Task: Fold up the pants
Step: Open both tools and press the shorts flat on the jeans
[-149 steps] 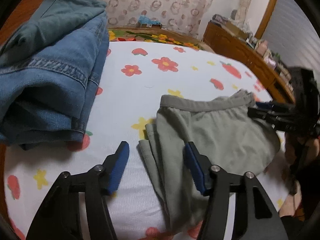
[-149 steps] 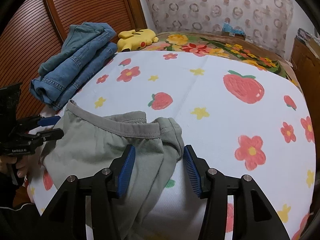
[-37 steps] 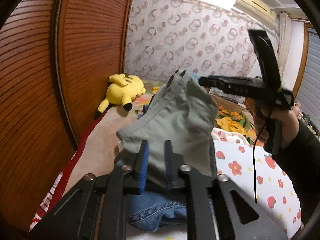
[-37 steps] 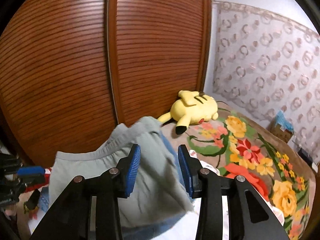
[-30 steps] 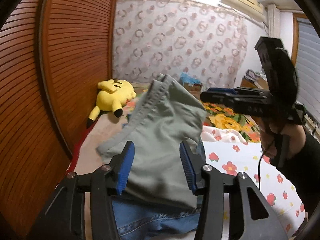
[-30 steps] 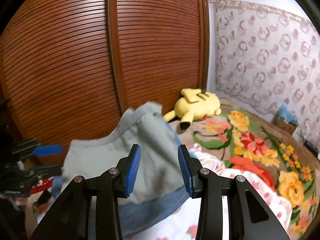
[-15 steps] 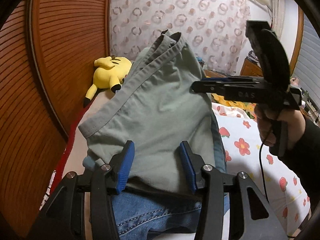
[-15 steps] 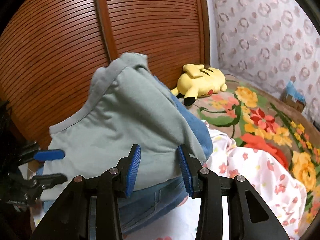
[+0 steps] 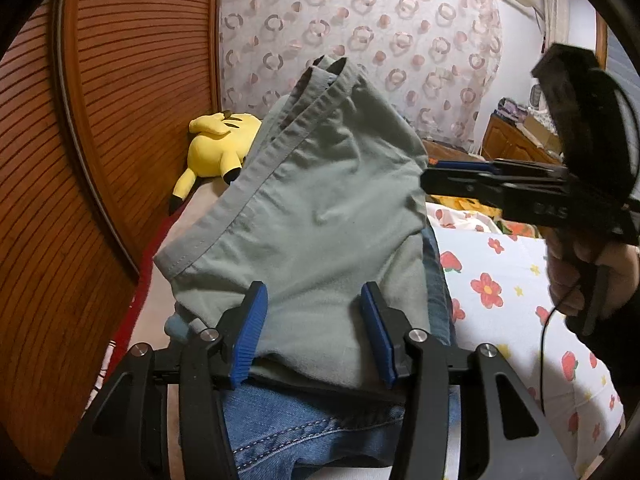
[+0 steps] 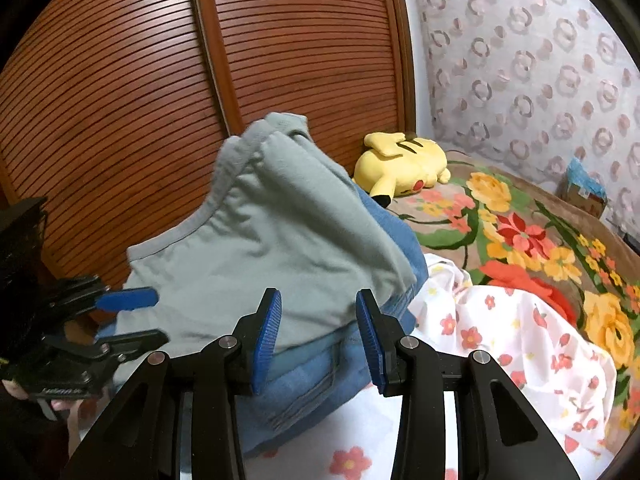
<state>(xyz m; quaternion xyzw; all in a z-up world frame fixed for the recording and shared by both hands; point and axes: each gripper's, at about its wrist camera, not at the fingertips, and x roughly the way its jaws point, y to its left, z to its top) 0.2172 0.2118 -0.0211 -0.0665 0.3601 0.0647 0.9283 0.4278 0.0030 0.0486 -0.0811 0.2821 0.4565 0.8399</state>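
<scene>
The folded grey-green pants (image 9: 320, 220) lie on top of the folded blue jeans (image 9: 312, 436) near the wooden wardrobe. They also show in the right wrist view (image 10: 260, 248), on the jeans (image 10: 316, 380). My left gripper (image 9: 316, 336) is open, its blue pads on either side of the pants' near edge, gripping nothing. My right gripper (image 10: 318, 336) is open at the pile's right edge, holding nothing. Each gripper shows in the other's view: the right one (image 9: 460, 176), the left one (image 10: 136, 316).
A yellow plush toy (image 9: 218, 140) lies behind the pile, also in the right wrist view (image 10: 404, 162). The slatted wooden wardrobe door (image 10: 200, 80) stands close on the left. A white flowered sheet (image 10: 520, 328) and a floral blanket (image 10: 532, 240) cover the bed to the right.
Both grippers carried the grey pants from the bed onto the jeans pile, then opened and let go. In the last half second they barely moved.
</scene>
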